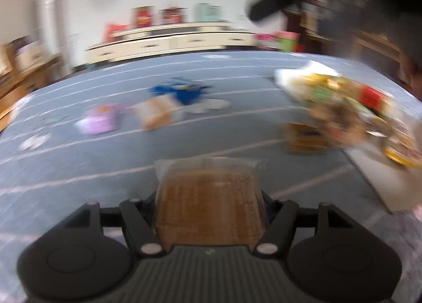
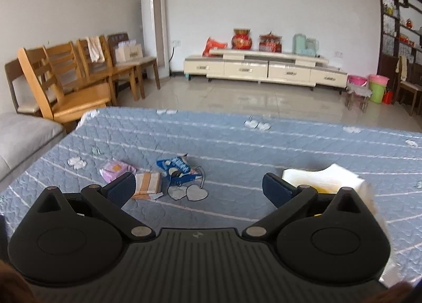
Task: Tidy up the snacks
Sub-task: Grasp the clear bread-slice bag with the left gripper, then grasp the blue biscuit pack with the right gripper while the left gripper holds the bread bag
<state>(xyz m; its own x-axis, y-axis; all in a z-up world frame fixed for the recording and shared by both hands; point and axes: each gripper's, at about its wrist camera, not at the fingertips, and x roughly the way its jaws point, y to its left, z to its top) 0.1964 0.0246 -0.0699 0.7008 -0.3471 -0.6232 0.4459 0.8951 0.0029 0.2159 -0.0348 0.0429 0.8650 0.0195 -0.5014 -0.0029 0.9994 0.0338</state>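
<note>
We note the left gripper [image 1: 211, 213] clamped on a brown wafer packet [image 1: 211, 205] in clear wrap, above the blue quilt [image 1: 132, 176] (view blurred). The right gripper [image 2: 197, 192] gapes empty; loose snacks [image 2: 147, 184] lie beyond.

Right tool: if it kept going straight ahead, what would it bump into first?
Probably the blue quilt itself. The right tool is open, with bare cloth between its fingers; depth is hard to judge.

Bare blue quilt [image 2: 237, 144] lies open ahead – a purple packet [image 2: 114, 169], brown packet [image 2: 148, 184] and blue wrapper [image 2: 176, 168] crowd the left, a white snack box [image 2: 324, 176] blocks the right.
</note>
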